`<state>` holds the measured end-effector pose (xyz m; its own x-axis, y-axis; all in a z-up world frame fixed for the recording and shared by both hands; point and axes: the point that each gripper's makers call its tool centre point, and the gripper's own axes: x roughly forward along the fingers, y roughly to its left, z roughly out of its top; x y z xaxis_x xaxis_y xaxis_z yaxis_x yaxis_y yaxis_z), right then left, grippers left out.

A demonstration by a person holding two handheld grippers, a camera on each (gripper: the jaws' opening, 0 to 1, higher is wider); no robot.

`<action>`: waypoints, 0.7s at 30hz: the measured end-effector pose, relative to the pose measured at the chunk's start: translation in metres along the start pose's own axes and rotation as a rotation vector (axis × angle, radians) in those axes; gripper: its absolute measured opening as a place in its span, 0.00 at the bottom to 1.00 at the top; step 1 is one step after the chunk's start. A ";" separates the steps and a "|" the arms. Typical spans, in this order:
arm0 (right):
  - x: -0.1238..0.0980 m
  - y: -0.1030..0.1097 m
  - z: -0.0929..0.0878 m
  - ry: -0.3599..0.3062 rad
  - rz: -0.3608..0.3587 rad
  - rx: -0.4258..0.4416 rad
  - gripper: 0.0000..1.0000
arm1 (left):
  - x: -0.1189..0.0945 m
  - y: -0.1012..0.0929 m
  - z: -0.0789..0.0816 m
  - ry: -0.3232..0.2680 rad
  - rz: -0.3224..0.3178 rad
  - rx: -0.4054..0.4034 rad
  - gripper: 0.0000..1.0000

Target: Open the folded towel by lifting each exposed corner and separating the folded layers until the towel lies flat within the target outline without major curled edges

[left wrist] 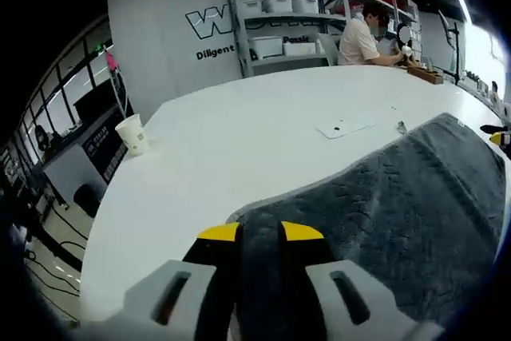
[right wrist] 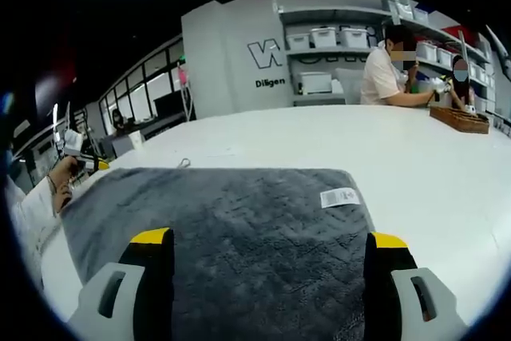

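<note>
Towel [right wrist: 239, 229], dark grey, lies spread on the white table [left wrist: 239, 141], a white label [right wrist: 340, 197] near its far right corner in the right gripper view. Beyond the towel stand a paper cup [left wrist: 132, 133] at the table's far left edge, a flat white card [left wrist: 343, 128], a wooden tray [right wrist: 459, 119] beside a seated person [right wrist: 387, 69], and shelves [left wrist: 279, 21] holding white bins [left wrist: 279, 2]. The left gripper [left wrist: 260, 233] is clamped on the towel's near edge, while the right gripper [right wrist: 270, 239] hangs over the towel with jaws wide apart.
</note>
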<state>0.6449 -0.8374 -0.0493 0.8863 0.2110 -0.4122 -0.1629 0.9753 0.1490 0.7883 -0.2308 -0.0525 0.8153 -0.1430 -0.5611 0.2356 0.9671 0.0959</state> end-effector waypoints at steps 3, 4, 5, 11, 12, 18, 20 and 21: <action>0.001 0.001 0.000 0.001 0.002 0.002 0.99 | 0.008 0.001 -0.004 -0.005 -0.001 -0.038 0.12; 0.001 0.001 0.000 0.001 0.003 0.002 0.99 | 0.011 -0.003 -0.006 -0.004 -0.016 -0.054 0.13; 0.001 0.001 0.000 0.001 0.002 0.001 0.99 | 0.014 -0.005 -0.008 0.000 -0.023 -0.054 0.14; 0.001 0.001 -0.001 0.003 0.001 0.001 0.99 | 0.024 -0.011 -0.018 0.014 -0.020 -0.042 0.24; 0.001 0.001 -0.001 0.006 0.000 -0.001 0.99 | 0.026 -0.011 -0.019 0.018 -0.024 -0.050 0.24; 0.002 0.000 -0.001 0.010 -0.002 -0.001 0.99 | 0.029 -0.008 -0.017 -0.007 -0.032 -0.088 0.24; 0.003 0.000 -0.001 0.010 -0.002 0.000 0.99 | 0.029 -0.007 -0.017 -0.014 -0.032 -0.091 0.23; 0.003 0.000 -0.001 0.011 -0.001 0.000 0.99 | 0.029 -0.007 -0.017 -0.017 -0.032 -0.093 0.23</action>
<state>0.6470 -0.8366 -0.0516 0.8819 0.2103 -0.4220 -0.1616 0.9756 0.1486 0.8013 -0.2384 -0.0834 0.8173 -0.1770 -0.5483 0.2124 0.9772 0.0012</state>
